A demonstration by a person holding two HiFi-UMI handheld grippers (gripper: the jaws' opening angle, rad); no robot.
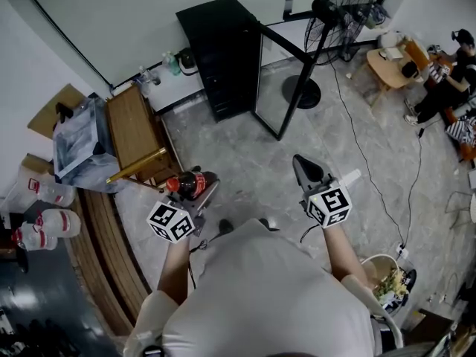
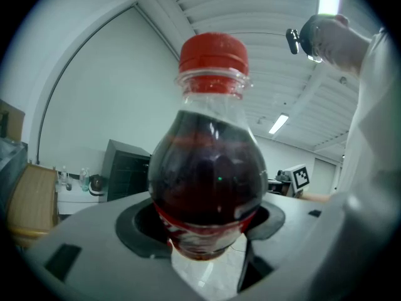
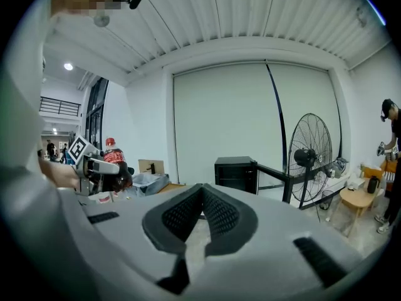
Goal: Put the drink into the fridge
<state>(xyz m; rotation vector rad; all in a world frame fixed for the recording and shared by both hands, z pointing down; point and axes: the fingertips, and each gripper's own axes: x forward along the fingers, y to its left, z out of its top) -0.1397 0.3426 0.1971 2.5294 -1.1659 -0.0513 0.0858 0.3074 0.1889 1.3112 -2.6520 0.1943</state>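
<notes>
Our left gripper (image 1: pixel 201 190) clasps the bottle (image 2: pixel 210 187) round its belly, cap up, left of centre in the head view. Our right gripper (image 3: pixel 202 211) is pressed together on nothing. The fridge (image 1: pixel 223 58), upper centre, stands well apart, its door (image 1: pixel 277 88) open. We judge the carry and the placing not yet done.
</notes>
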